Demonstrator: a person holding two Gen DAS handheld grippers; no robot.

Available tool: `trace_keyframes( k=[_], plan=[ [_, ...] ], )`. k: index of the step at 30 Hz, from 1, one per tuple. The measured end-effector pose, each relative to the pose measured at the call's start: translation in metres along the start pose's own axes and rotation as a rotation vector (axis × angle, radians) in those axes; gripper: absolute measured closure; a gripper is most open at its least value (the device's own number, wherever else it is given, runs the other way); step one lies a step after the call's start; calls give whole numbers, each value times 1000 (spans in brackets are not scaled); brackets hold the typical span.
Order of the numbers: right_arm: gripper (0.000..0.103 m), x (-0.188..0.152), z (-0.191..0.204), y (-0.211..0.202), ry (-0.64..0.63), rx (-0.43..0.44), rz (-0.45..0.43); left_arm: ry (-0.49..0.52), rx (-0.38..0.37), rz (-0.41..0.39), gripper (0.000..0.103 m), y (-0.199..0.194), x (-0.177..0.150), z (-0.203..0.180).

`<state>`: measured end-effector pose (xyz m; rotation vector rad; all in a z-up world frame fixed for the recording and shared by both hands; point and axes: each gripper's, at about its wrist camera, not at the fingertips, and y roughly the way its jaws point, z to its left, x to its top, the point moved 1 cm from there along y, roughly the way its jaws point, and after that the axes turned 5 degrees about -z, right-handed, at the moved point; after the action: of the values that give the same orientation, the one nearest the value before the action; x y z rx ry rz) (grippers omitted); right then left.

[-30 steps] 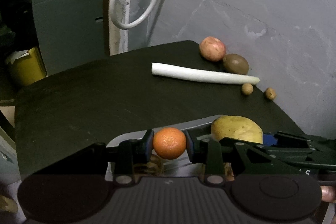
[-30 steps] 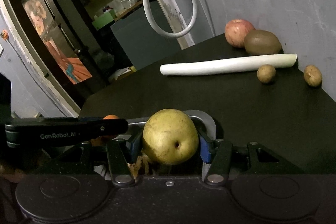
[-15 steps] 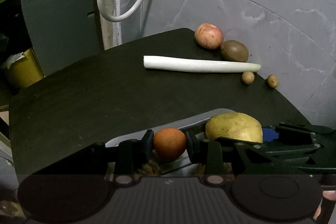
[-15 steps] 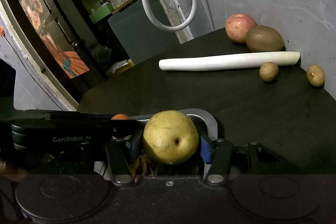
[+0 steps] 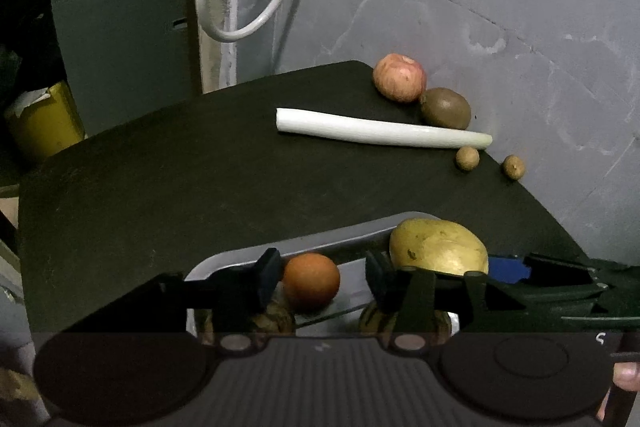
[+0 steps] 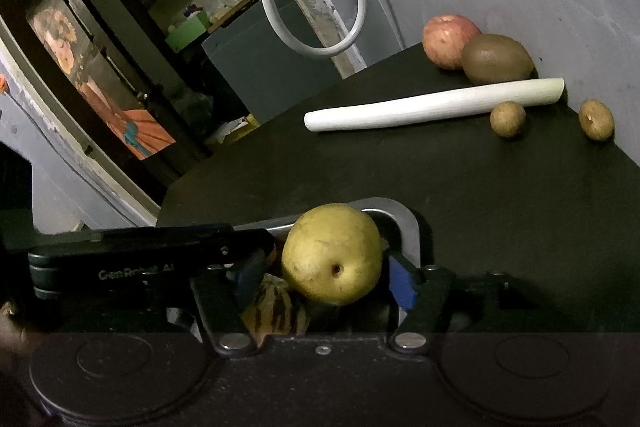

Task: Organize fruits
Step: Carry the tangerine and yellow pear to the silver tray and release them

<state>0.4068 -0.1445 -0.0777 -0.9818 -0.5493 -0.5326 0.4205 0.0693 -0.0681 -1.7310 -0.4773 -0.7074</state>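
Left wrist view:
- The left gripper (image 5: 320,277) stands wide over a grey tray (image 5: 340,241) at the near edge of the dark table (image 5: 200,179).
- An orange (image 5: 311,281) sits between the fingers. The left pad touches or nearly touches it; a clear gap separates it from the right pad.
- The orange seems to rest on striped fruits (image 5: 262,319) lying in the tray, though the contact is partly hidden.
- Just right of it, the right gripper (image 5: 448,269) reaches in from the side around a pear (image 5: 438,247).
- At the far side of the table, by the grey wall, an apple (image 5: 399,83) touches a kiwi (image 5: 445,108).
- A leek (image 5: 380,133) lies in front of both, its green end near the kiwi.
- Two nuts (image 5: 467,159) lie apart from each other, just in front of the leek's green end.

Right wrist view:
- The right gripper (image 6: 320,277) brackets the pear (image 6: 332,253), which hangs over the tray (image 6: 404,223).
- The blue right pad (image 6: 402,285) sits at the pear's flank; the left pad is mostly hidden, so I cannot tell whether the grip is firm or loosened.
- A striped fruit (image 6: 274,309) lies in the tray below the pear.
- The left gripper's black body crosses in from the left, its fingertips hidden behind the pear.
- Far off, the apple (image 6: 450,41), kiwi (image 6: 497,59), leek (image 6: 432,103) and both nuts (image 6: 508,119) lie by the wall.
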Motion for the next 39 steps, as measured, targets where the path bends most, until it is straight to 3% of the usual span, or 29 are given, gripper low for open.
trace_keyframes(
  k=[5,15,22,27,39],
  plan=[
    [23,-1,2,-7,40,12,3,-42,10,-24,39,-15,-3,5],
    [13,-3,5,-27,104,4,13,-155,65,-117,16,-67,-23,16],
    [6,-7,17,-59,65,-10,-2,-151,121,-152,4,-113,-56,10],
    [1,-16,26,-84,25,-25,-12,-139,123,-135,2,-134,-79,1],
    [1,-51,46,-141,-192,-130,8,-148,88,-43,1,-156,-120,-17]
  ],
)
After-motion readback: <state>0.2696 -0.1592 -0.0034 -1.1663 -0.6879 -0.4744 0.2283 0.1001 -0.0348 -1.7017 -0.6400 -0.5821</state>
